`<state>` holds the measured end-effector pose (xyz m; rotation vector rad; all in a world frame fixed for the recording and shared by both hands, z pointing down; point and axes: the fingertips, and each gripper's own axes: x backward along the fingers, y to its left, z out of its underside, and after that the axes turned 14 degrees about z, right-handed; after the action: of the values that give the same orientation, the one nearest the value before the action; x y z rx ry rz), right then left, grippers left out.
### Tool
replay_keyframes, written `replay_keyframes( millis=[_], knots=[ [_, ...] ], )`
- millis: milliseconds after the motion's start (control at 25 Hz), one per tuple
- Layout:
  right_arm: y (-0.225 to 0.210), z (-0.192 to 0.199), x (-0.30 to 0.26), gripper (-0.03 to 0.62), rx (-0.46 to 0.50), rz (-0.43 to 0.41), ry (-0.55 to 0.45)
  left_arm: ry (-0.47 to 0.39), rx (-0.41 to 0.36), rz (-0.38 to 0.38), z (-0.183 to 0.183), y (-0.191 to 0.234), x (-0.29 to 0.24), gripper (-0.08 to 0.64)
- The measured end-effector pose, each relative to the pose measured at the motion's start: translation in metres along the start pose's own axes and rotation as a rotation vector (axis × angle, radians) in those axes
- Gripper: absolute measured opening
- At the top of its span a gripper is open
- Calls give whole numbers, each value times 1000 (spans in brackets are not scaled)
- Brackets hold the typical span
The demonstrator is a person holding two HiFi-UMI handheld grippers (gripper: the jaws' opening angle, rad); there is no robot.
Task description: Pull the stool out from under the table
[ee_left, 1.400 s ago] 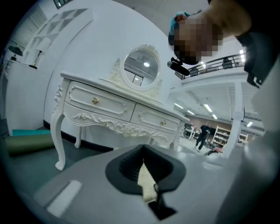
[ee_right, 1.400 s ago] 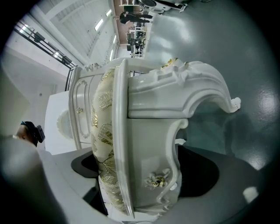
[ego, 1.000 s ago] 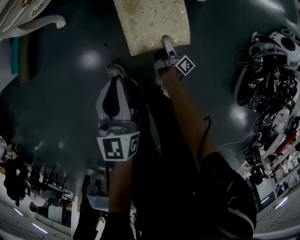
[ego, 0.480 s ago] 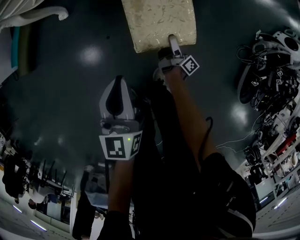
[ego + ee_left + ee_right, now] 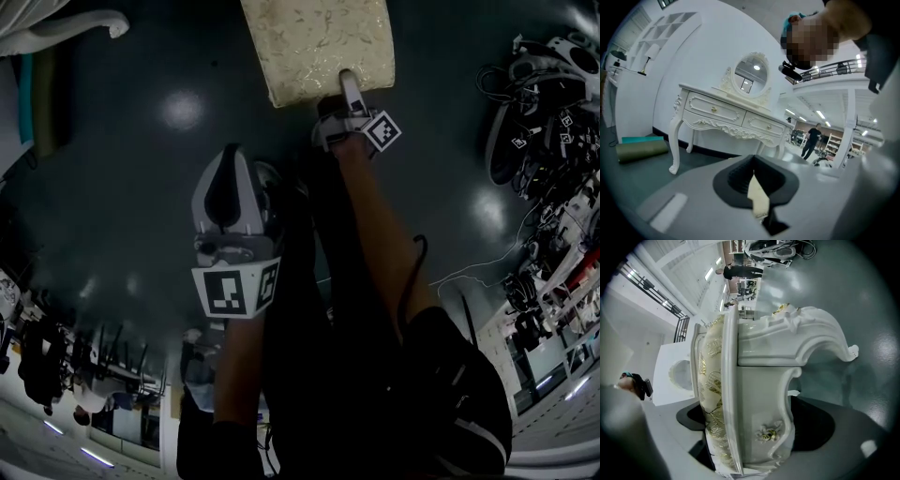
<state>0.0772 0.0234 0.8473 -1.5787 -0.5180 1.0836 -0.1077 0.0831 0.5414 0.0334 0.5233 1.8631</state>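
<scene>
I am gripping the stool by its near edge with my right gripper. Its jaws are standing wide and are clamped across the gold-patterned cushion and the white carved seat frame below it. The stool is standing on the dark floor straight ahead of me. It looks clear of the white dressing table, of which only a curved leg is showing at the top left of the head view.

My left gripper is hanging between me and the stool, apart from it, with its jaws pressed together on nothing I can make out.

To finish well, I am planning to draw the seat level and straight towards me. That way the curved legs should slide on the floor rather than catch and tip. I am judging the hold as one-sided, on one edge only, so any sideways tug could twist the stool in the jaws. A slow, even draw is the safer choice. I am also minding the tangle of cables and gear on the floor to my right.
</scene>
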Motion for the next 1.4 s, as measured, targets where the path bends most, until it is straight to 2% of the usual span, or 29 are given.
replay_keyframes(
  millis=[440, 640, 1400],
  knots=[
    [-19, 22, 47, 529, -22, 0, -23, 34, 24, 47, 32, -13, 33, 6],
    [-35, 45, 87, 531, -28, 2, -26, 38, 15, 62, 42, -24, 67, 6],
    [-44, 55, 109, 543, -37, -13, -33, 46, -4, 121, 38, -34, 66, 6]
  ],
)
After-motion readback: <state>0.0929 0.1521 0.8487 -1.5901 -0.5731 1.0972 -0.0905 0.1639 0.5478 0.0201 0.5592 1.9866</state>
